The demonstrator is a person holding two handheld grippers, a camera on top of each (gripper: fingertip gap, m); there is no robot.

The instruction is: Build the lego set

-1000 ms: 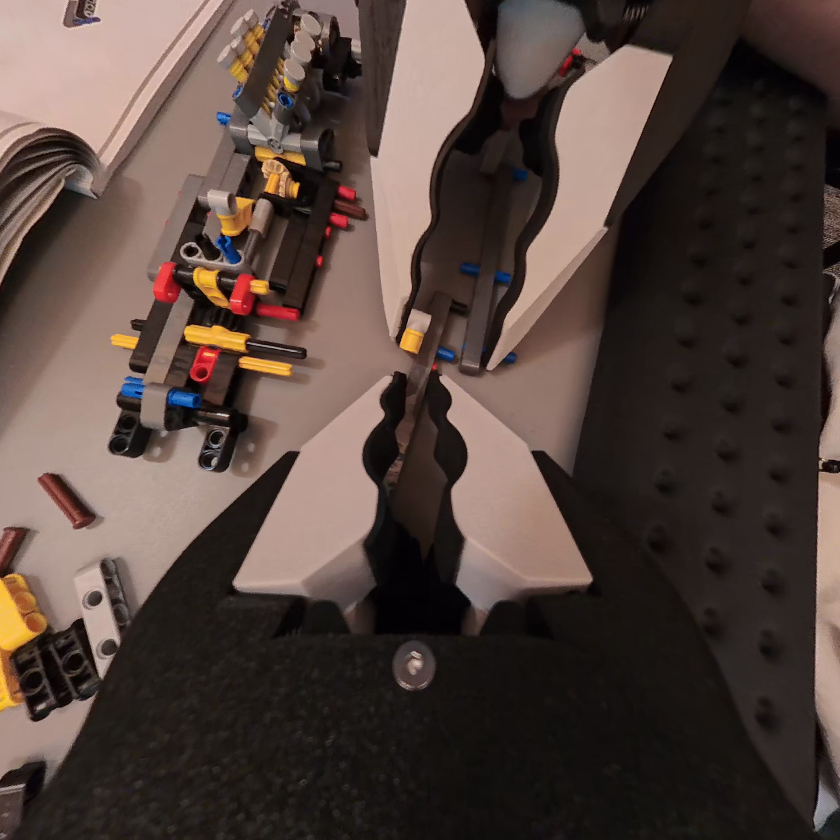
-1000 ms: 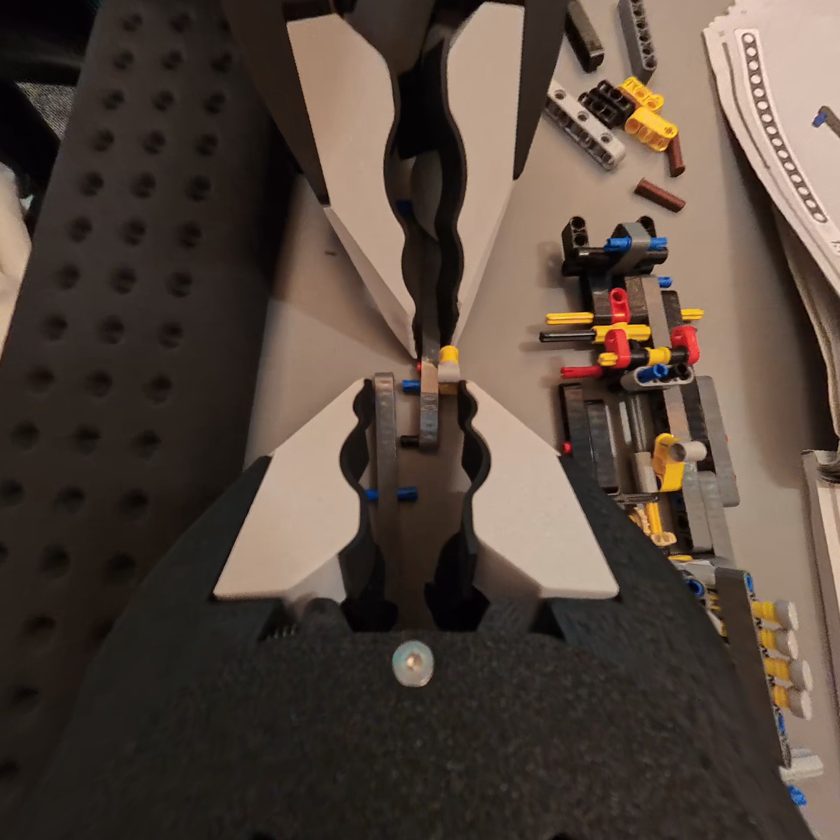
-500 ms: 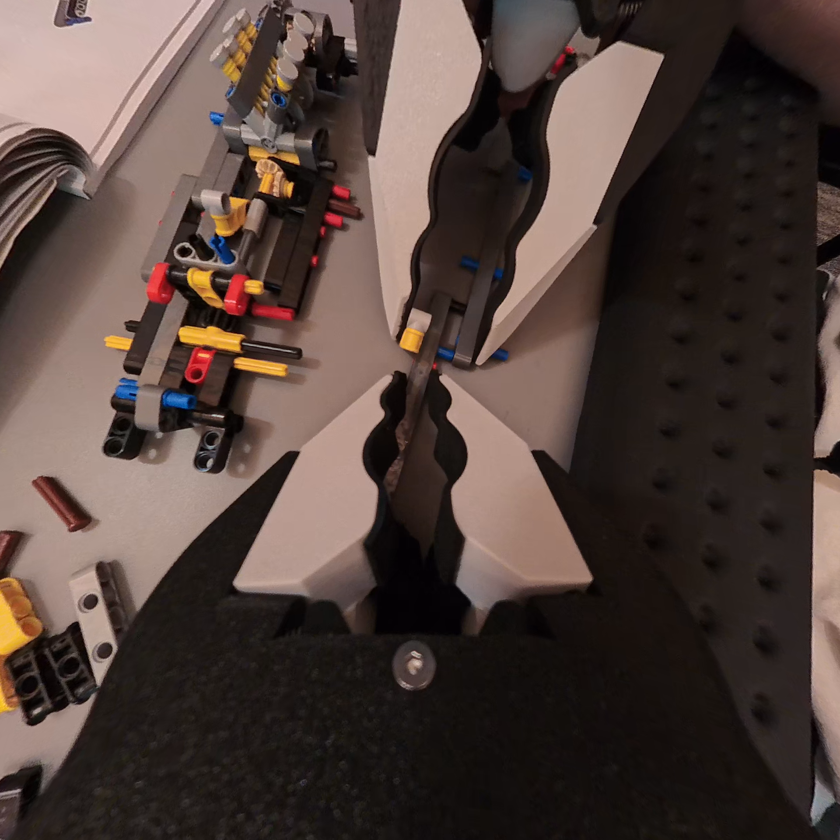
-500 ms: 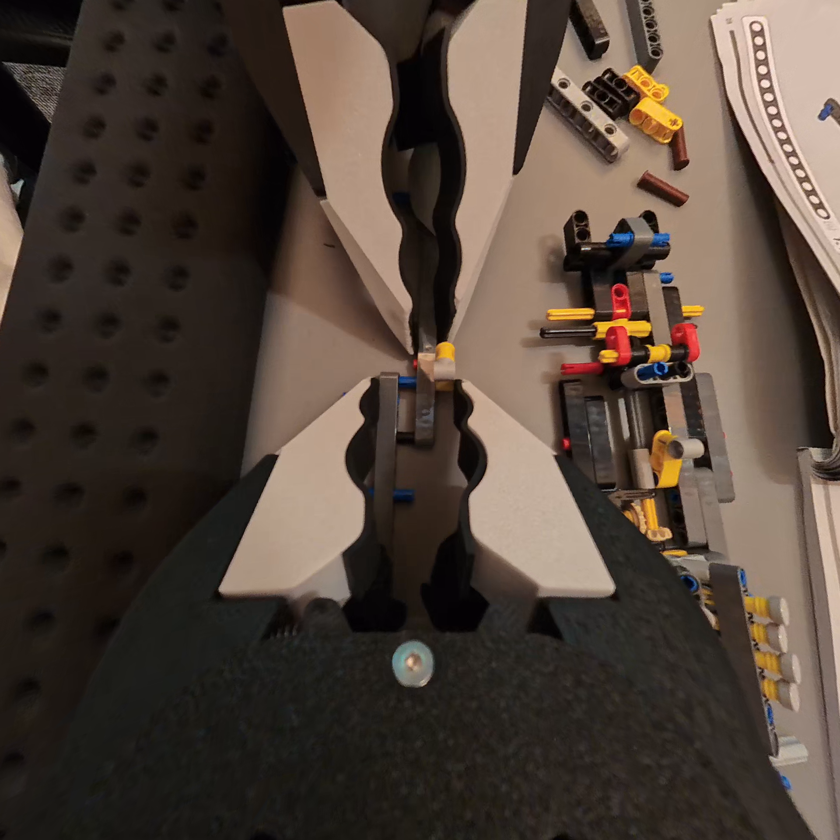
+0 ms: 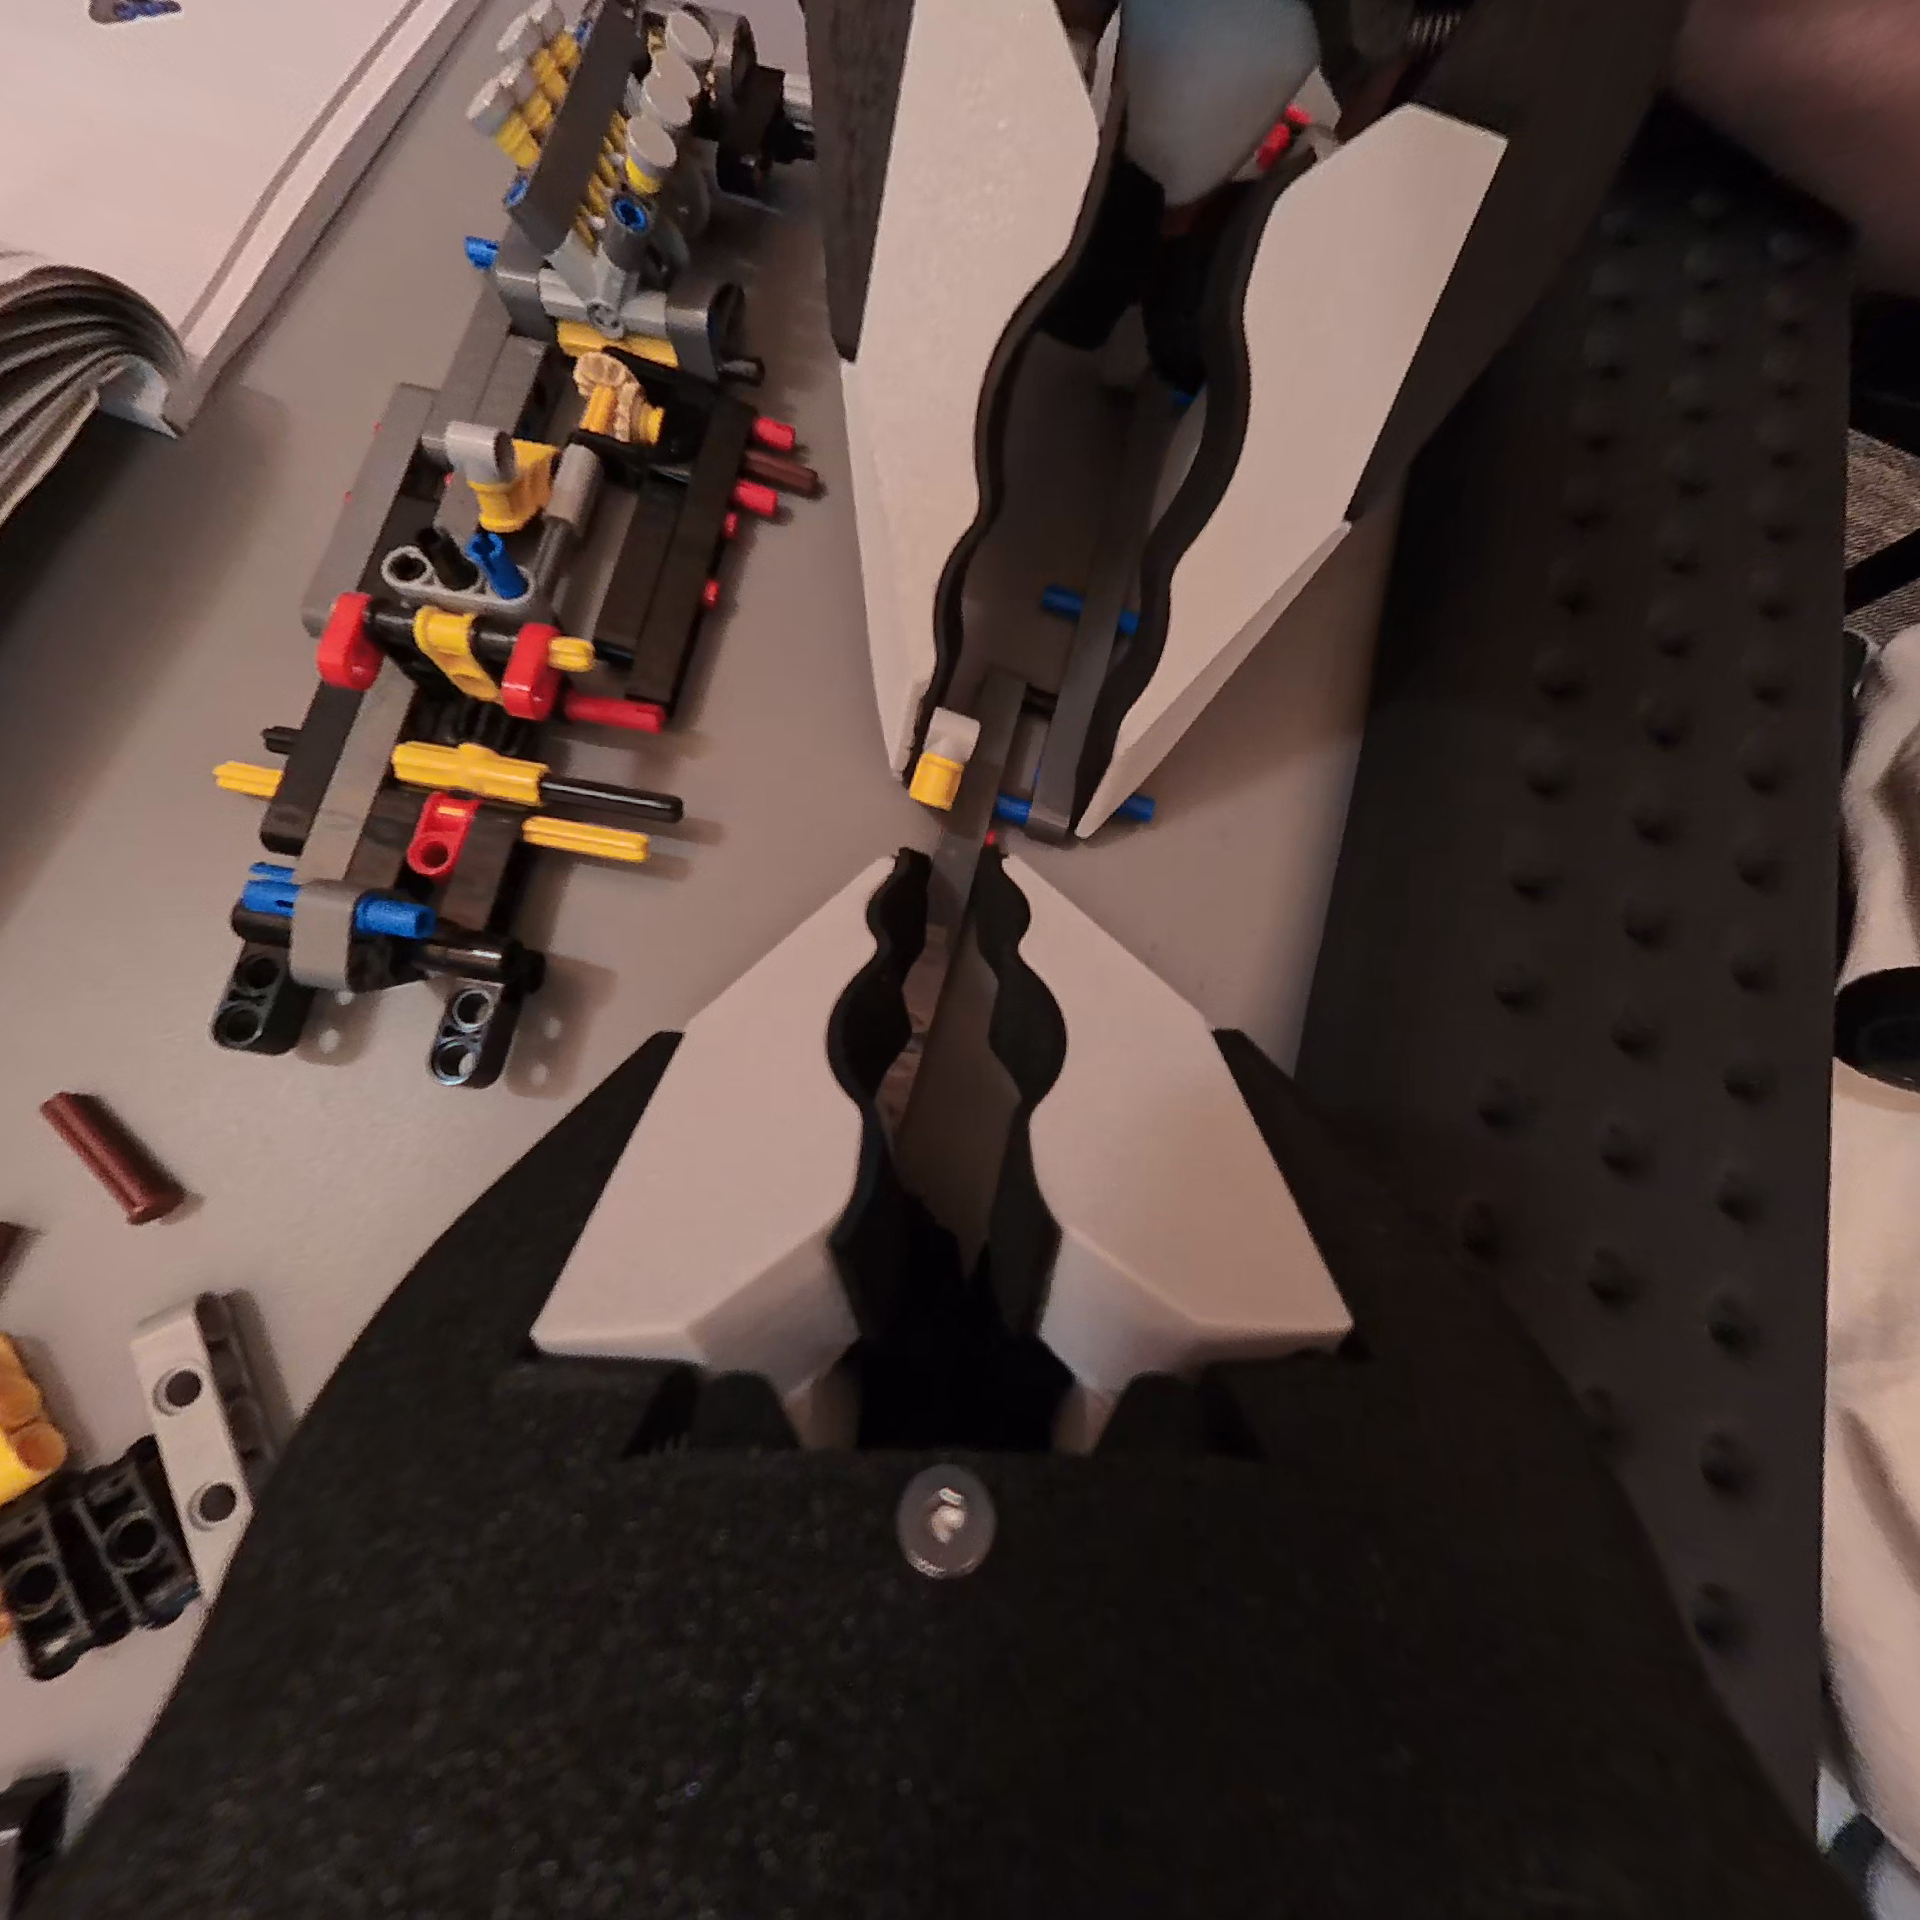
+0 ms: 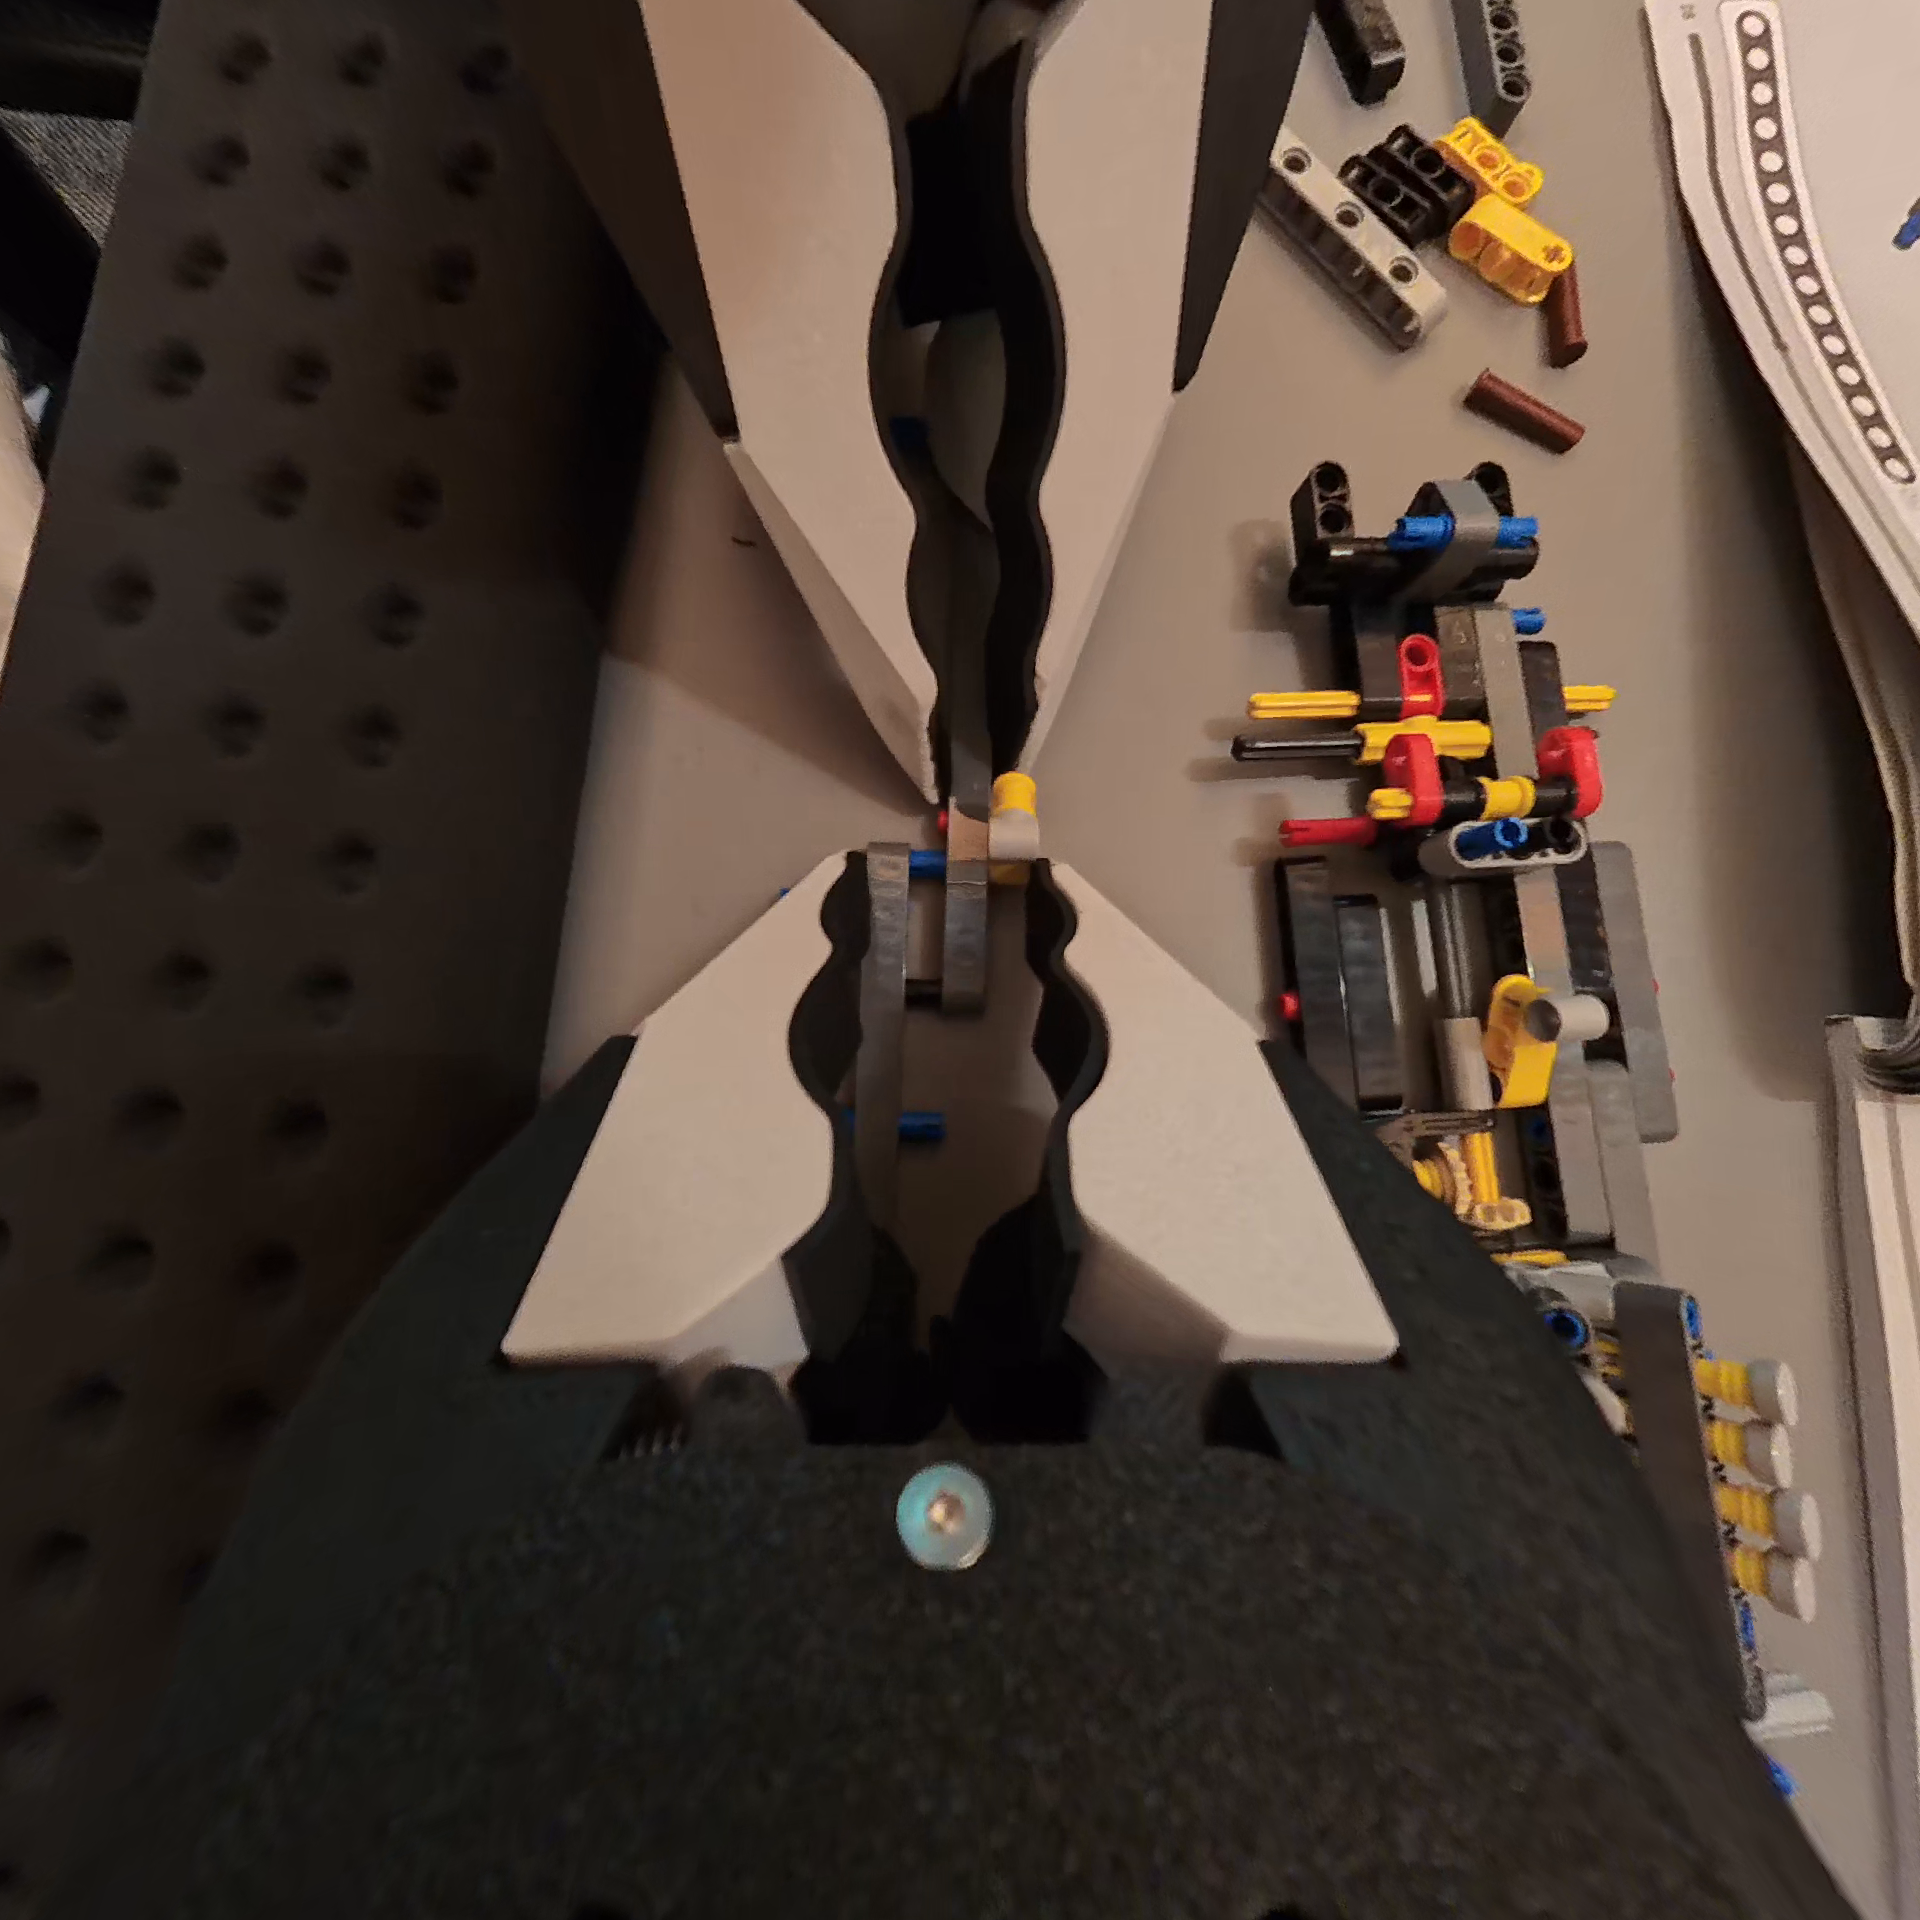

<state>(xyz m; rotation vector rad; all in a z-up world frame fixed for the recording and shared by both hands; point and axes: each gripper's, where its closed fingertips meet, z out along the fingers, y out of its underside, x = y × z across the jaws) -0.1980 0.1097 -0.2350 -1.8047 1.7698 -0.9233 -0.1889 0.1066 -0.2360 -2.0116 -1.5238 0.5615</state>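
Claws (image 5: 951, 862) (image 6: 940, 862): two, tip-to-tip.

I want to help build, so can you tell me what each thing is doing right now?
left tool, shut on the dark beam.
right tool, shut on the grey beam with blue pins.
dark beam, end poking into the right tool, beside the grey beam.
lego model, partly built, lying flat on the table.
booklet, open.
brown pin, loose on the table.
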